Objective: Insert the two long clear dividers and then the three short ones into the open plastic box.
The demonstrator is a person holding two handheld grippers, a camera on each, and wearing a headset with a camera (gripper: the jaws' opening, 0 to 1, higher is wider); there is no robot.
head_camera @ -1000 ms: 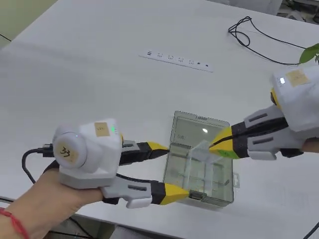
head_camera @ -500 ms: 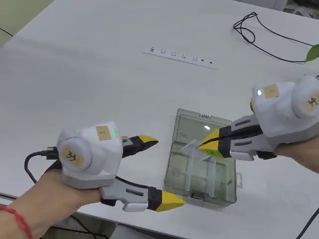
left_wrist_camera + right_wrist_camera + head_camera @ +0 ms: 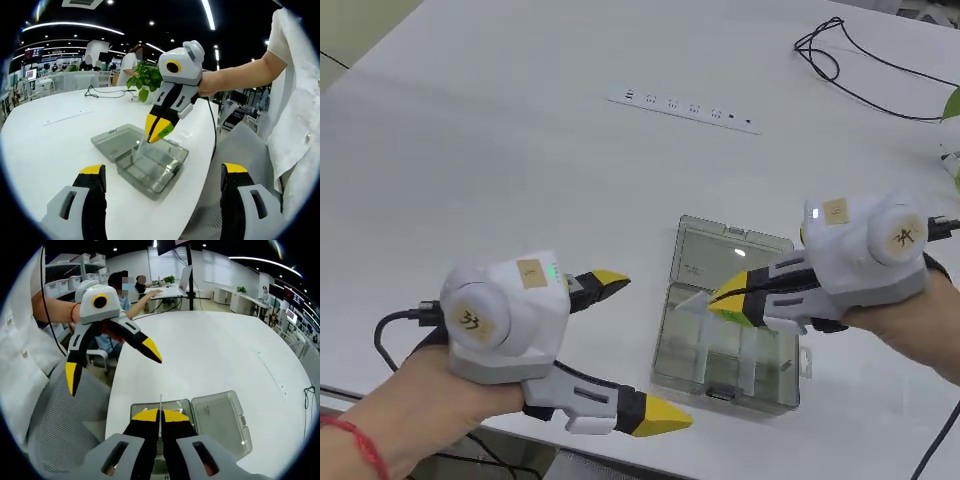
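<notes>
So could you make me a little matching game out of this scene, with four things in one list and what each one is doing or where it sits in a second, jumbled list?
Things:
1. left gripper
2. right gripper
3. plastic box
4. power strip

States and places:
A. shut on a clear divider, held over the box
B. lies flat on the far side of the white table
C. jaws wide apart, holding nothing
D. lid swung open, near the table's front edge

Right pairs: 1-C, 2-A, 3-D, 4-B.
</notes>
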